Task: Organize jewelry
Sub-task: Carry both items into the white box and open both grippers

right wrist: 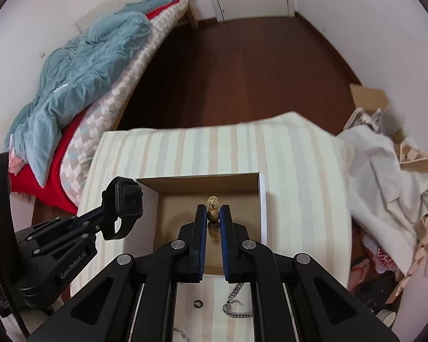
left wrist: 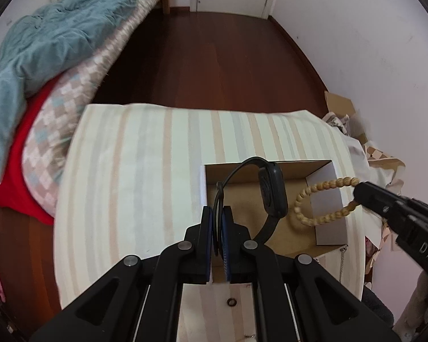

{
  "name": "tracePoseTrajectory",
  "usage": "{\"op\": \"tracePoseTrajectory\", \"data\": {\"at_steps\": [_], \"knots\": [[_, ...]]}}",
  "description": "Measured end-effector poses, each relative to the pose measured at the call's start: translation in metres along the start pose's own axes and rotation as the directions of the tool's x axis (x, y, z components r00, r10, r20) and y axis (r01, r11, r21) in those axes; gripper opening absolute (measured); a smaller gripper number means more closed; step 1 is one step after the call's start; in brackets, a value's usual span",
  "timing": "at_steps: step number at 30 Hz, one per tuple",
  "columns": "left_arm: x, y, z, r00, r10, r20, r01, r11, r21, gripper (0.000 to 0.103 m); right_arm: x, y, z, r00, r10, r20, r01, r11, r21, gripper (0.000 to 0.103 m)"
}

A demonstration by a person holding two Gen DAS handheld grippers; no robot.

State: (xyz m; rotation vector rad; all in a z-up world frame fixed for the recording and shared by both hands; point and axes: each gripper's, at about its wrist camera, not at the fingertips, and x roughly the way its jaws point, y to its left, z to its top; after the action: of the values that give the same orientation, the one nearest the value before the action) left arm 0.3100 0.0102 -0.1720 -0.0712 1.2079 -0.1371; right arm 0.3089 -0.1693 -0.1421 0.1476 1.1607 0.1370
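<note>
Two claws over the open cardboard box (right wrist: 202,183) on the striped table (left wrist: 134,154): left claw (left wrist: 219,213) clamps a black watch (left wrist: 272,193) by its strap, right claw (right wrist: 213,213) pinches a wooden bead bracelet (left wrist: 314,199). Silver chain (right wrist: 235,305) and small dark ring (right wrist: 197,303) lie on table near the box. Bed (right wrist: 80,85) well apart.

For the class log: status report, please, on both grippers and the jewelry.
Left gripper shut on black watch strap. Right gripper shut on bead bracelet. Both over open cardboard box. Chain, small ring lie on cloth; path clear.
</note>
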Motion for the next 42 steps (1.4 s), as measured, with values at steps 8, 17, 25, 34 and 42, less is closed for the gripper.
{"op": "tracePoseTrajectory", "data": {"at_steps": [8,17,25,34,42], "knots": [[0.016,0.001,0.013,0.992,-0.114,-0.054,0.110,0.992,-0.069,0.013,0.030,-0.008,0.002,0.994,0.075,-0.079,-0.074,0.997,0.013,0.010],[-0.012,0.001,0.014,0.999,0.007,0.045,-0.004,0.998,-0.057,0.078,0.017,-0.011,-0.001,0.998,-0.022,-0.065,0.022,1.000,0.009,0.067],[-0.025,0.016,-0.013,0.979,0.163,0.120,-0.160,0.986,-0.040,0.103,0.004,-0.001,-0.026,0.962,-0.274,-0.001,0.273,0.959,-0.078,0.103],[-0.030,0.020,-0.038,0.970,0.213,0.117,-0.210,0.977,-0.037,0.103,0.002,0.001,-0.048,0.960,-0.281,0.011,0.281,0.956,-0.080,0.103],[-0.062,0.014,-0.057,0.964,0.213,0.162,-0.209,0.977,-0.042,0.103,-0.025,0.006,-0.062,0.966,-0.254,0.049,0.257,0.965,-0.053,0.103]]}}
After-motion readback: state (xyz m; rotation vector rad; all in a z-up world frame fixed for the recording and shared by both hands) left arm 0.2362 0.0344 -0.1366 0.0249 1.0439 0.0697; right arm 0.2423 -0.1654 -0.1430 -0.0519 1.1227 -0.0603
